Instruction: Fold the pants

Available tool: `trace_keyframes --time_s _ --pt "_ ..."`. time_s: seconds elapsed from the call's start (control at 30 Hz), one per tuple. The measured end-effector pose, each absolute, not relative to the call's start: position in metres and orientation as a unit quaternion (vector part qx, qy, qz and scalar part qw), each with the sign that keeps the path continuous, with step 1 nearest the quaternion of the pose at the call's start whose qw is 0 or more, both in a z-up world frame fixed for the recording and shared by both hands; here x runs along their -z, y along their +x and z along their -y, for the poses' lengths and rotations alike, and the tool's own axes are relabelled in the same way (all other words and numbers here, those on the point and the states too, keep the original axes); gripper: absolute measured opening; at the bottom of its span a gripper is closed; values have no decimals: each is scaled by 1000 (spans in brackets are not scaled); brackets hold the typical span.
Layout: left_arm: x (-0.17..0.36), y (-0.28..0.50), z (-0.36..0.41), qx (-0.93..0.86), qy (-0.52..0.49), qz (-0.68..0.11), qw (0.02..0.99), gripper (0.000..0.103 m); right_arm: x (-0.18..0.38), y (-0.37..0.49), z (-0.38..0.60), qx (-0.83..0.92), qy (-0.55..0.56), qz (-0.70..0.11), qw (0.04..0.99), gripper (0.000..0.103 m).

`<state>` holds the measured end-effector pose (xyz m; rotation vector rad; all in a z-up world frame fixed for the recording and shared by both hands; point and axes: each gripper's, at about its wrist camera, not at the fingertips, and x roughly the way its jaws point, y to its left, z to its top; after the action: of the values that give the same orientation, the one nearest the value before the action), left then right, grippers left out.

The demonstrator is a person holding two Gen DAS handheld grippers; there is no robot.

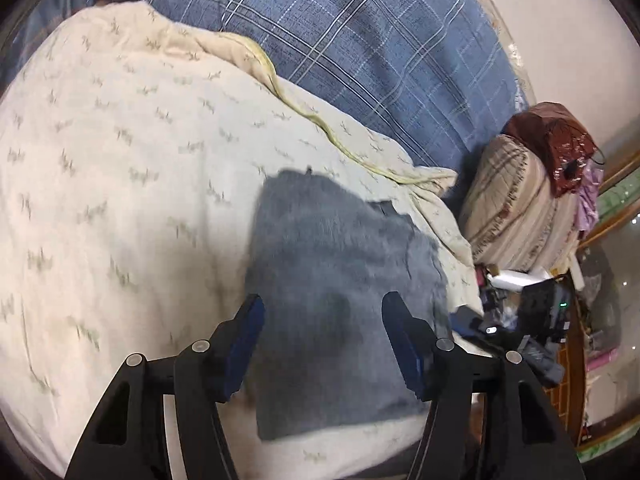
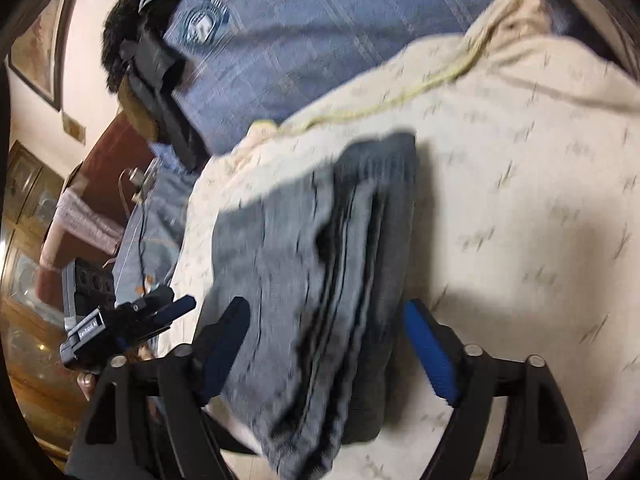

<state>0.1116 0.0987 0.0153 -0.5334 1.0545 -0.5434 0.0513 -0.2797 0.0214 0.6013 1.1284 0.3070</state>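
The grey pants (image 1: 336, 280) lie folded into a compact stack on the cream patterned blanket (image 1: 120, 184). My left gripper (image 1: 322, 308) is open above the near part of the stack, its blue pads either side of the cloth. In the right wrist view the folded pants (image 2: 320, 280) show several layered edges on the blanket (image 2: 520, 220). My right gripper (image 2: 326, 308) is open over them and holds nothing. The left gripper (image 2: 132, 320) shows at the left of that view.
A blue plaid quilt (image 1: 360, 48) lies behind the blanket. A rolled striped bundle (image 1: 516, 216) and red cloth sit at the right, with clutter below. A wooden cabinet (image 2: 28, 208) and a framed picture stand at the left.
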Motion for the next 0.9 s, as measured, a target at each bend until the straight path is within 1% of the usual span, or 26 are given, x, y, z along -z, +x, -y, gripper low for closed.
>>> trace_keyframes --time_s 0.1,0.2,0.27,0.3,0.33,0.4,0.43,0.47,0.5,0.53,0.57,0.63,0.67,0.7,0.77,0.9 --pt "-18 143 -71 272 -220 -517 781 60 -23 82 282 -140 278 -536 785 84" --pt "-17 178 -48 283 -194 -525 779 60 -9 112 284 -151 274 -549 775 85" --pt "-6 196 -42 294 -216 -523 771 60 8 122 292 -161 300 -549 763 86" --pt "3 201 -45 297 -233 -521 766 57 15 121 295 -166 310 -545 761 86" --pt "11 204 -49 298 -256 -518 760 53 24 118 298 -167 317 -542 760 84" --pt "23 209 -60 284 -297 -516 751 31 40 117 300 -158 327 -556 747 67" --pt "24 211 -63 285 -310 -513 748 26 44 117 300 -161 337 -559 740 62" --pt "26 213 -66 287 -319 -510 746 24 46 120 300 -168 346 -560 734 58" --pt "26 214 -67 286 -320 -511 745 24 46 122 298 -172 344 -558 735 56" --pt "28 215 -66 284 -312 -515 746 24 45 123 296 -173 336 -558 738 56" --pt "29 215 -67 280 -306 -520 747 28 44 124 293 -174 322 -561 742 55" --pt "31 214 -74 267 -325 -521 742 35 45 125 292 -175 318 -563 742 57" --pt "30 212 -80 255 -333 -520 744 43 46 124 295 -175 329 -564 737 59" --pt "28 211 -86 244 -335 -514 751 54 47 123 296 -173 335 -564 735 59" --pt "22 207 -94 233 -331 -501 765 63 48 121 298 -169 345 -563 732 63" --pt "33 209 -83 259 -328 -533 736 63 49 121 299 -172 355 -563 726 66"
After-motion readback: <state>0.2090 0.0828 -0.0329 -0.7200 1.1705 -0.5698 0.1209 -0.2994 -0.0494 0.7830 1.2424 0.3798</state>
